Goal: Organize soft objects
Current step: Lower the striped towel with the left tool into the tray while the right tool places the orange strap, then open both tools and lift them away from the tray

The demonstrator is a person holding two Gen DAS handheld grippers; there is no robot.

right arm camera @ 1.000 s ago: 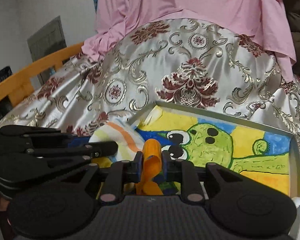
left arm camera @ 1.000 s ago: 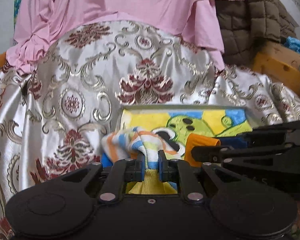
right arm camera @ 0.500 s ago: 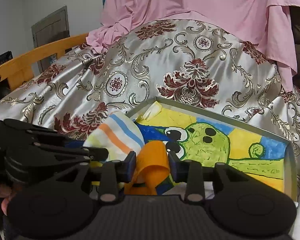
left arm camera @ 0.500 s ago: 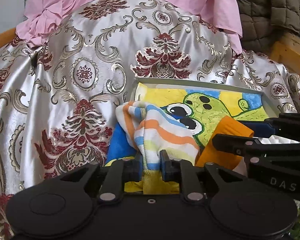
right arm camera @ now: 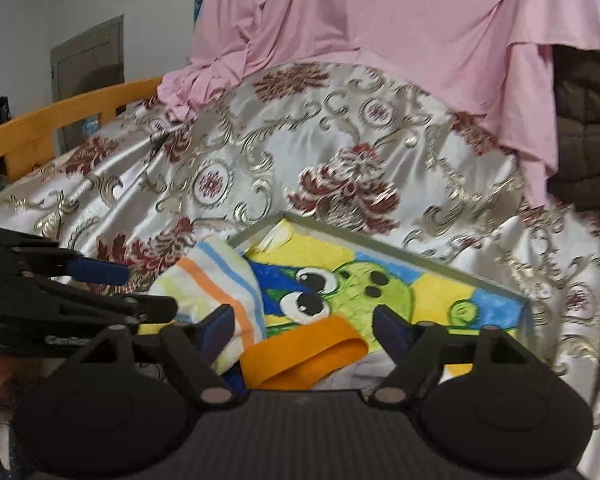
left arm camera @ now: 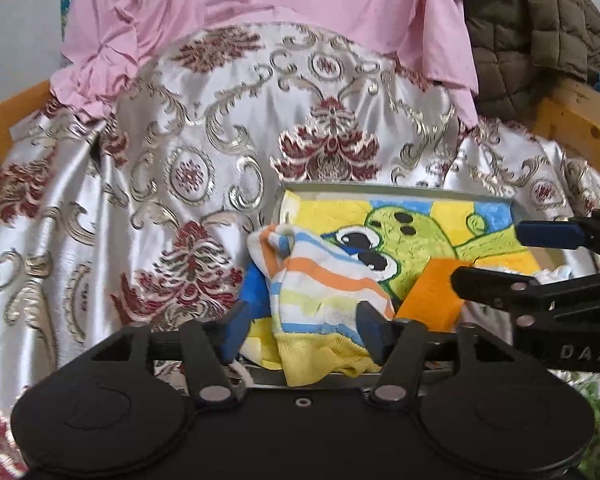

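A striped sock with a yellow cuff lies at the near left corner of a grey tray with a green cartoon picture inside. My left gripper is open, its blue-padded jaws on either side of the sock. An orange cloth piece lies in the tray beside the sock. My right gripper is open around the orange piece. The tray's rim also shows in the right wrist view. The orange piece also shows in the left wrist view.
The tray sits on a silver satin cover with red and gold flowers. A pink garment hangs behind it, a brown quilted jacket at the right. Orange wooden rails run along both sides.
Both grippers have opened. The left let go of the striped sock and the right let go of the orange piece; both items now lie in the tray's near end.
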